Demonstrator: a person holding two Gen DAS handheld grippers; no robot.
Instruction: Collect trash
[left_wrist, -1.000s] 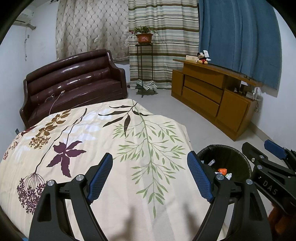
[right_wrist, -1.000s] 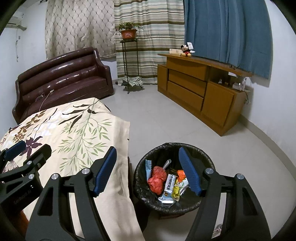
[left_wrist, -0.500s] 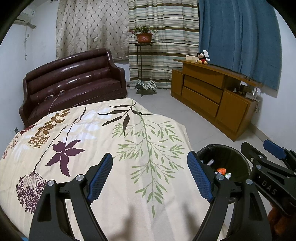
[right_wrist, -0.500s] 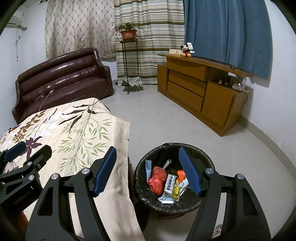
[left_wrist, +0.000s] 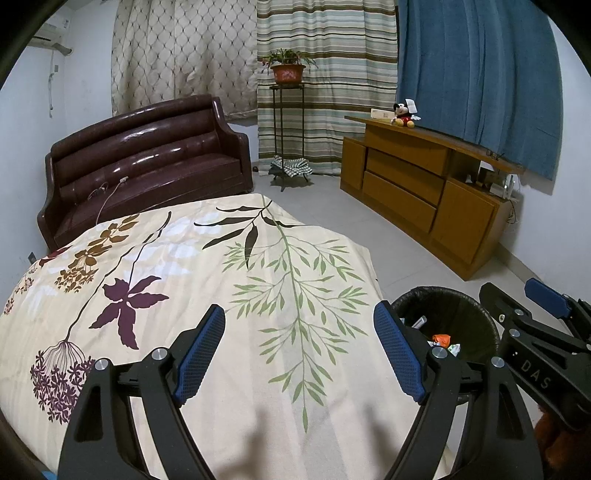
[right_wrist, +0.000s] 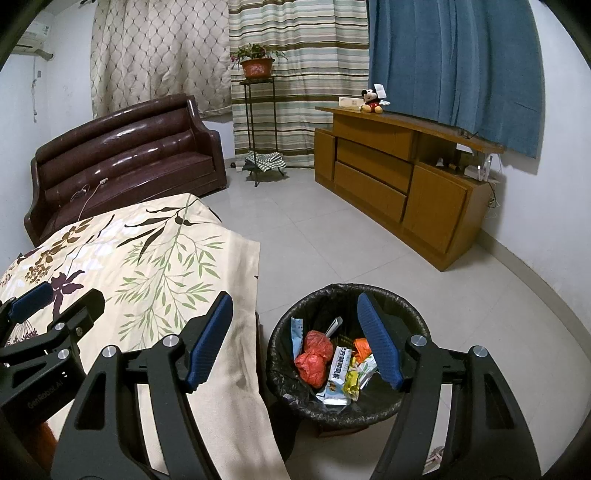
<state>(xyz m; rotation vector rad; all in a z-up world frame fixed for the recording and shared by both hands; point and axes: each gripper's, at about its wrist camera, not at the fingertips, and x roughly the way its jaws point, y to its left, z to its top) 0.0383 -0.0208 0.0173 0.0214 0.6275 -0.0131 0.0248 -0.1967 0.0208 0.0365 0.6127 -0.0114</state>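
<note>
The left gripper (left_wrist: 299, 350), a black two-finger tool with blue ribbed pads, hangs over the cream bedspread printed with green, brown and purple leaves (left_wrist: 192, 280). Its fingers stand wide apart with nothing between them; only bare cloth shows in the gap.

The right gripper (right_wrist: 295, 339), of the same build, points down toward the round bin lined with a black plastic bag (right_wrist: 413, 402). Its fingers are also apart and grip nothing. The bin stands on the pale tiled floor (right_wrist: 332, 236), just beside the hanging edge of the bedspread.

The trash lies inside the bin: two crumpled red plastic wads (right_wrist: 314, 354), a light blue wrapper (right_wrist: 296, 332) against the left wall, a white and blue printed packet (right_wrist: 338, 373), a yellow wrapper (right_wrist: 351, 384) and an orange scrap (right_wrist: 362, 347).

In the left wrist view the bin (left_wrist: 461, 306) appears at lower right, with the right gripper over its near side.

Background: a dark brown leather sofa (left_wrist: 147, 158), a wooden sideboard (right_wrist: 402, 177) bearing a plush mouse toy (right_wrist: 373, 99), and a potted plant on a tall metal stand (right_wrist: 256, 66).
</note>
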